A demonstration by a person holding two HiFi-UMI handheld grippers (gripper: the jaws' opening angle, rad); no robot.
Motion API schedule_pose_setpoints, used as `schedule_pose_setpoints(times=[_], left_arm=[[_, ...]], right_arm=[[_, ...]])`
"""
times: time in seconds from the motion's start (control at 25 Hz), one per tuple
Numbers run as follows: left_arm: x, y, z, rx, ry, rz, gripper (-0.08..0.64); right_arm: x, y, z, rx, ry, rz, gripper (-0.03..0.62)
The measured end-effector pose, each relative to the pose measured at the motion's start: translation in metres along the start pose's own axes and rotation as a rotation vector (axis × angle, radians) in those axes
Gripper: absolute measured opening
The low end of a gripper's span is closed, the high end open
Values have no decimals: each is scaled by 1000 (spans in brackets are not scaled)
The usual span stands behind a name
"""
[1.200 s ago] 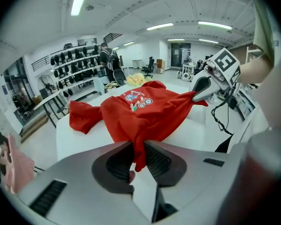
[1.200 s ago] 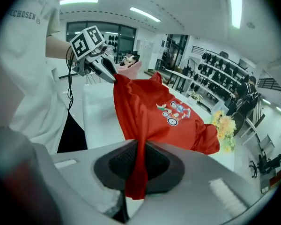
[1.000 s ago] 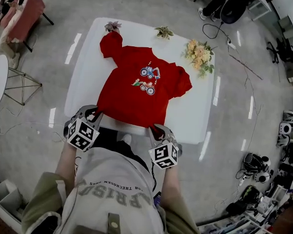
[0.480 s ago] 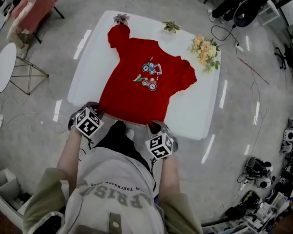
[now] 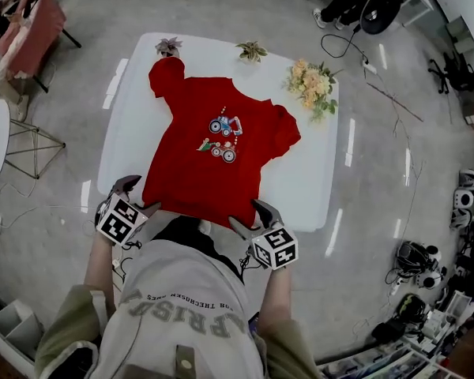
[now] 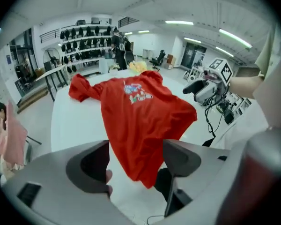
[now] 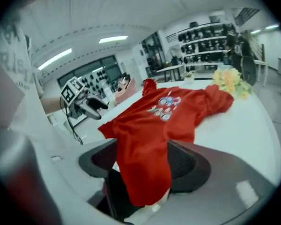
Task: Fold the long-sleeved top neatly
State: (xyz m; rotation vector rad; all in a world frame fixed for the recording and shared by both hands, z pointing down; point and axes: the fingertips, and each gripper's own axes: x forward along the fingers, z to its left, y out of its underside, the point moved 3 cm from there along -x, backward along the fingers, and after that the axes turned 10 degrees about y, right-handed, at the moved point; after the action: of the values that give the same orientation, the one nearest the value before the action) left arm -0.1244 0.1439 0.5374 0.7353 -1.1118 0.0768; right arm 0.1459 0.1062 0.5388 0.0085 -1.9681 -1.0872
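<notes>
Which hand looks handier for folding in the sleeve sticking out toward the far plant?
Probably the left gripper: that sleeve lies on its side of the red top. The right gripper would reach across. Both have just been opening their jaws, hem loose between them.

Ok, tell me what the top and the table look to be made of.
Top: soft matt red fabric, probably a cotton-type knit. It creases and hangs limp over the table edge, and has a printed picture on the chest.
Table: hard, smooth white surface, perhaps laminate or painted board. It is flat and even, with no grain showing. Which of the two it is cannot be told.
</notes>
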Motion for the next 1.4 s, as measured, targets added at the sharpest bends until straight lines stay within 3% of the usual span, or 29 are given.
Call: schedule_pose_setpoints(times=[0.2, 0.4, 0.56, 0.76, 0.84, 0.92, 1.04, 1.16, 1.28, 1.4], left_arm=[[15, -89, 6, 66, 57, -162, 337], [49, -145, 3, 101, 104, -188, 337], [70, -157, -7, 69, 114, -162, 337], [94, -149, -11, -12, 57, -105, 336], [98, -148, -17, -45, 37, -100, 336], [97, -147, -19, -80, -3, -91, 336], [90, -146, -15, -128, -70, -105, 336], [77, -139, -9, -178, -122, -131, 336], [62, -125, -1, -230, -174, -146, 336], [48, -108, 6, -289, -213, -156, 336]], right_arm=[[-22, -49, -74, 185, 219, -160, 321], [-15, -89, -145, 278, 416, -207, 321], [22, -110, -183, 275, 429, -148, 319], [71, -112, -217, 224, 388, -31, 284], [73, -111, -224, 204, 353, -13, 129], [66, -123, -227, 183, 314, -58, 41], [40, -162, -211, 17, 231, -216, 35], [15, -197, -146, -311, 30, -327, 35], [10, -190, -74, -586, -185, -295, 35], [24, -140, -25, -734, -339, -157, 36]])
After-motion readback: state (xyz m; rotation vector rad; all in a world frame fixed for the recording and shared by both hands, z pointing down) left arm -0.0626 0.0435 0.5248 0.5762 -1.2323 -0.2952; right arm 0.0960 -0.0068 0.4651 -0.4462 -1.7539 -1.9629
